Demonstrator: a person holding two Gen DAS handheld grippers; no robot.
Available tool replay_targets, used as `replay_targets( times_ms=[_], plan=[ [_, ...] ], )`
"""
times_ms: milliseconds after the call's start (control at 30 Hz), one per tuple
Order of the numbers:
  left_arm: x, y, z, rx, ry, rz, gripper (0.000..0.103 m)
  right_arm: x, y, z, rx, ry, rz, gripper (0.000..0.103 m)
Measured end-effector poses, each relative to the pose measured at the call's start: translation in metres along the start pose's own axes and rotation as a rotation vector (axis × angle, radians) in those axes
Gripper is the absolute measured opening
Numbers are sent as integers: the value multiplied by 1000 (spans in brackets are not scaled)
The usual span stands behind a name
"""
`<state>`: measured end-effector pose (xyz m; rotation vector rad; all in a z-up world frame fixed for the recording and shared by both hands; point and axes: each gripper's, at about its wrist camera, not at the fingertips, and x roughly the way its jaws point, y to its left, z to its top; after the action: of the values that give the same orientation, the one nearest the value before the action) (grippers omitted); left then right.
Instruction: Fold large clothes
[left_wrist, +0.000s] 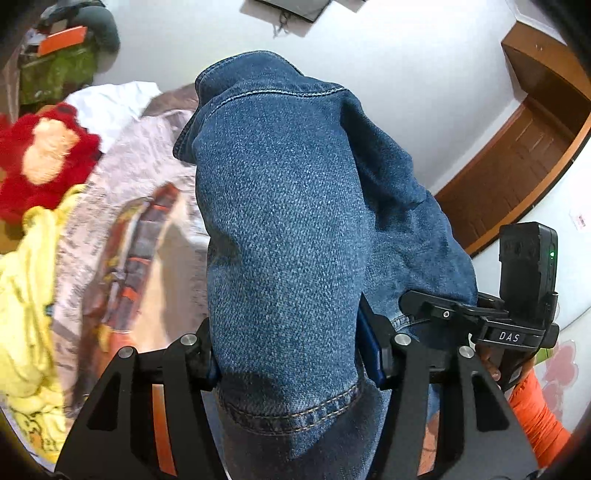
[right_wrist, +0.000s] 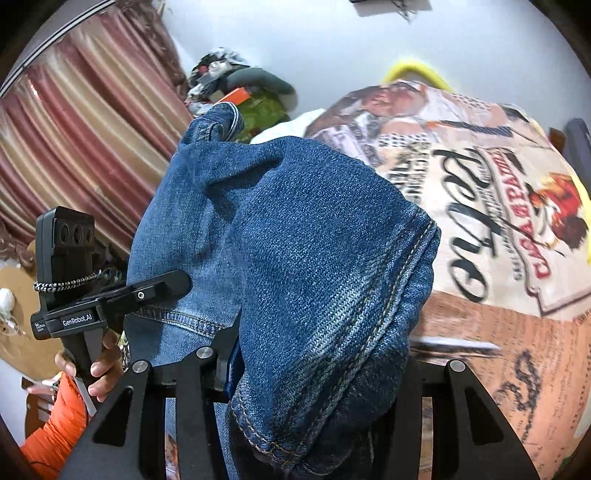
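Between the fingers of the left claw (left_wrist: 291, 354) sits a thick bundle of blue denim, the jeans (left_wrist: 288, 206); the pads are clamped on it near a stitched hem, and the cloth rises and drapes forward, well clear of the bed. Right claw (right_wrist: 317, 369) likewise clenched on the same garment, with a double-stitched seam edge just ahead of its fingers. Each claw is visible in the other's view, off to the side, so the jeans hang between the two as one span, lifted above the printed bedspread (right_wrist: 498, 206).

Beyond and left of the left claw: a yellow garment (left_wrist: 33, 295) and a red plush toy (left_wrist: 44, 155) lie on the bed, near where a fold would land.

Judged step: lifting and spreading before laying flat; task early.

Risks:
- Denim is heavy and bunched in both grips. Several layers in one pinch could slide apart, dropping a leg unevenly.
- Unequal height of the two claws would skew the fold line.
- Lowering towards the left may put cloth onto the yellow garment or toy and wrinkle the fold.
- Whether each grip holds one leg or both cannot be told.
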<state>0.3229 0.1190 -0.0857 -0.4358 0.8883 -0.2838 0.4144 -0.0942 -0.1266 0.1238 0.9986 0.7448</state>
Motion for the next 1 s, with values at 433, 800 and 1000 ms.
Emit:
replay_targets(
  times_ms=[433, 800, 1000],
  plan=[
    [-9, 111, -48, -180, 111, 90, 58, 136, 43, -16, 42, 247, 48, 45],
    [41, 188, -100, -301, 224, 56, 69, 215, 32, -41, 17, 409, 51, 48],
    [32, 180, -108, -193, 186, 167, 77, 192, 25, -52, -33, 396, 34, 58]
  ],
)
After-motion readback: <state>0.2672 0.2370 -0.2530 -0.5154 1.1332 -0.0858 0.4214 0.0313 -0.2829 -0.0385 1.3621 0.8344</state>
